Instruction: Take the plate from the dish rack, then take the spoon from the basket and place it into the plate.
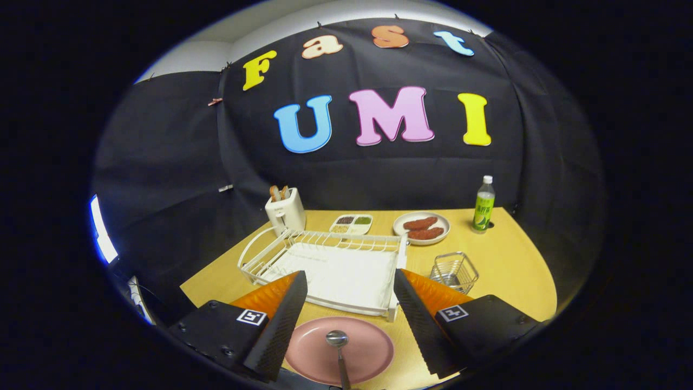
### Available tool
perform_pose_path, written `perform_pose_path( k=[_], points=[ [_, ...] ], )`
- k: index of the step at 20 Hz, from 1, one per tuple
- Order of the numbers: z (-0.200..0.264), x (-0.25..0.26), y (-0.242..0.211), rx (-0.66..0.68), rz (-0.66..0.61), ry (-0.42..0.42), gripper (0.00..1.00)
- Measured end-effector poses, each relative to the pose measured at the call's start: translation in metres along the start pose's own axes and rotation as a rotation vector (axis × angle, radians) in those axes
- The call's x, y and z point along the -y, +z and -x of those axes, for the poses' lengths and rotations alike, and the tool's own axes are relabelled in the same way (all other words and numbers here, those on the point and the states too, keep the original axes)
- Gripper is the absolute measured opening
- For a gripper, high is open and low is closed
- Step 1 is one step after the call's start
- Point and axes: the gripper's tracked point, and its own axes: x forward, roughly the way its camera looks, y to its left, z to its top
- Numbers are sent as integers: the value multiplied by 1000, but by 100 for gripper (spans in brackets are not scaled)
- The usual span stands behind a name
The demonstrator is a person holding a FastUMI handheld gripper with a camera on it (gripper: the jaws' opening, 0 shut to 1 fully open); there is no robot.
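A pink plate (357, 352) lies flat on the wooden table, low between my two fingers. A metal spoon (338, 342) rests in the plate, its bowl near the plate's middle and its handle running back toward me. My gripper (351, 319) hangs above the plate, open, with nothing between the fingers. Just beyond the fingers stands the white dish rack (325, 265) with no dishes in it. The small wire basket (455, 271) sits to the right of the rack, beside my right finger, and looks empty.
A white toaster (285, 210) with bread stands behind the rack. Further back are a small divided dish (352, 223), a white plate with reddish food (422, 228) and a green bottle (483, 205). The table's edge falls away at left.
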Motion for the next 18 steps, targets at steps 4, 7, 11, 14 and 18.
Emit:
perform_pose_path(
  k=[4,7,11,14,18],
  points=[
    [28,20,57,119,38,-78,98],
    [55,35,93,201,78,-146,98],
    [98,70,119,262,100,-310,98],
    [123,88,115,275,29,-397,97],
    [126,112,90,233,-32,-419,98]
  ],
)
